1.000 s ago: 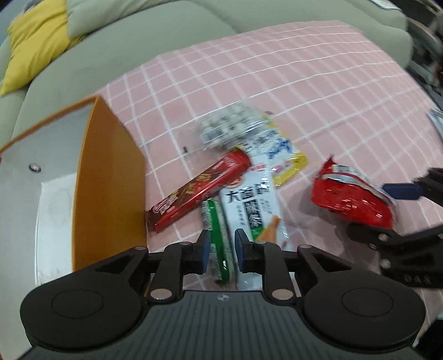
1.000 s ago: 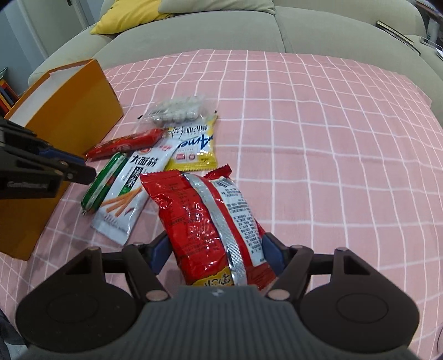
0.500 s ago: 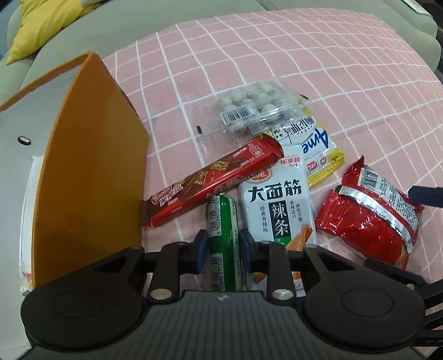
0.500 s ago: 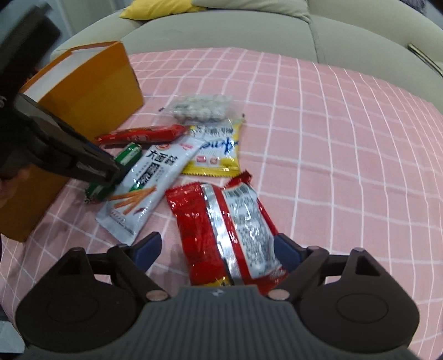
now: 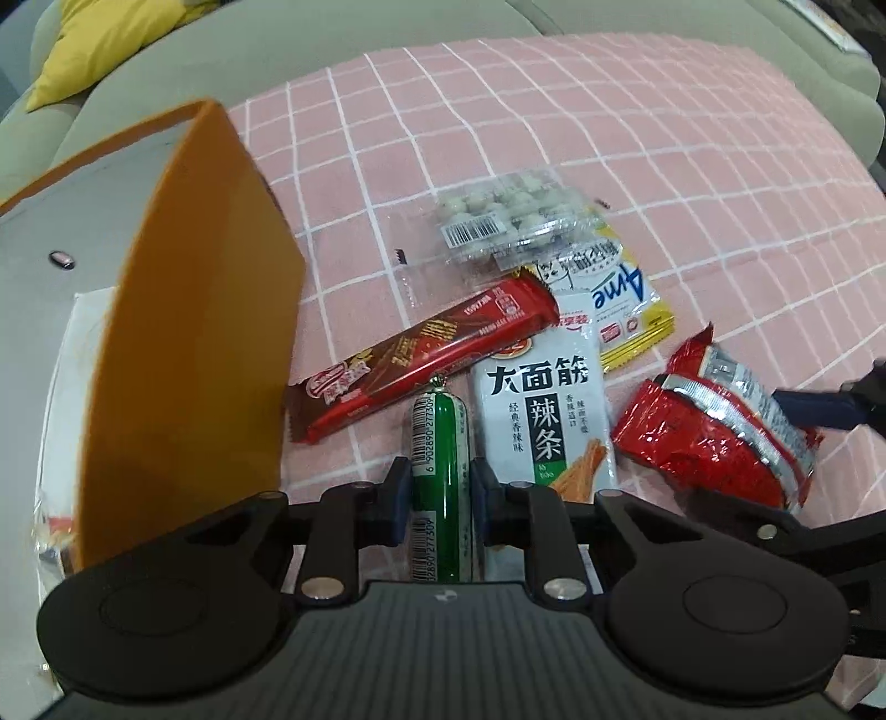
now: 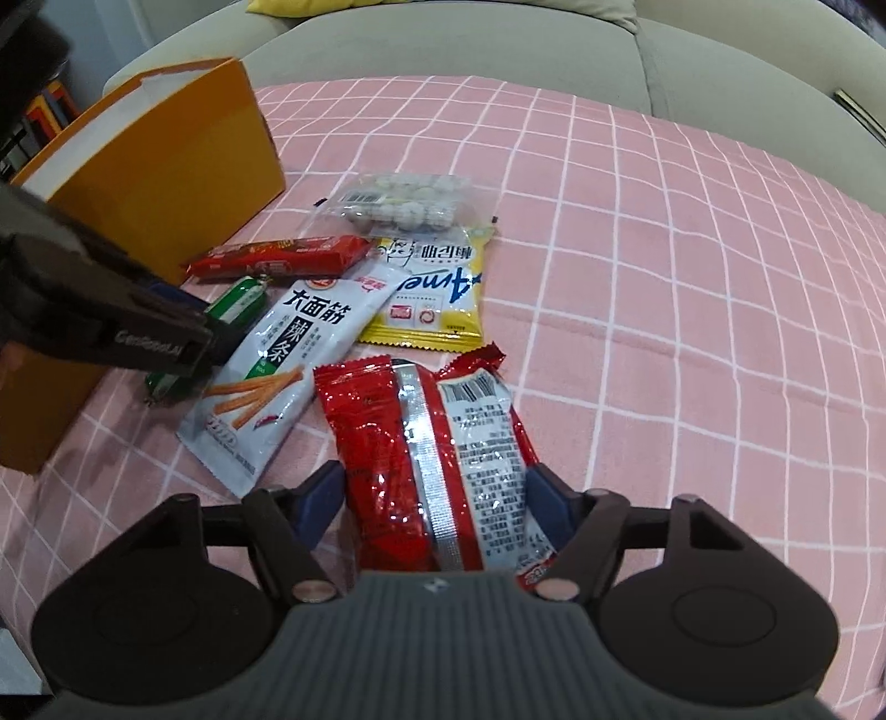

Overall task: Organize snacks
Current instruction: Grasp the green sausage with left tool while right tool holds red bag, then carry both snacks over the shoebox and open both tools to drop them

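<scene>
My left gripper [image 5: 440, 493] is shut on a green sausage stick [image 5: 440, 471], which also shows in the right wrist view [image 6: 238, 299]. My right gripper [image 6: 434, 487] has its fingers on both sides of a red foil snack bag [image 6: 437, 454] and appears shut on it; the bag also shows in the left wrist view [image 5: 714, 426]. A red wafer bar [image 5: 421, 343], a white spicy-strip packet [image 5: 545, 421], a yellow packet [image 5: 620, 299] and a clear bag of white balls [image 5: 509, 227] lie together on the pink checked cloth [image 5: 609, 138].
An orange box [image 5: 194, 332] stands open at the left, right next to the wafer bar; it also shows in the right wrist view [image 6: 166, 183]. A grey-green sofa [image 6: 443, 39] with a yellow cushion [image 5: 111, 50] lies behind the cloth.
The right gripper opened around the red bag half a second ago and has closed in on it again. The left gripper stays shut on the green stick and has shifted slightly.
</scene>
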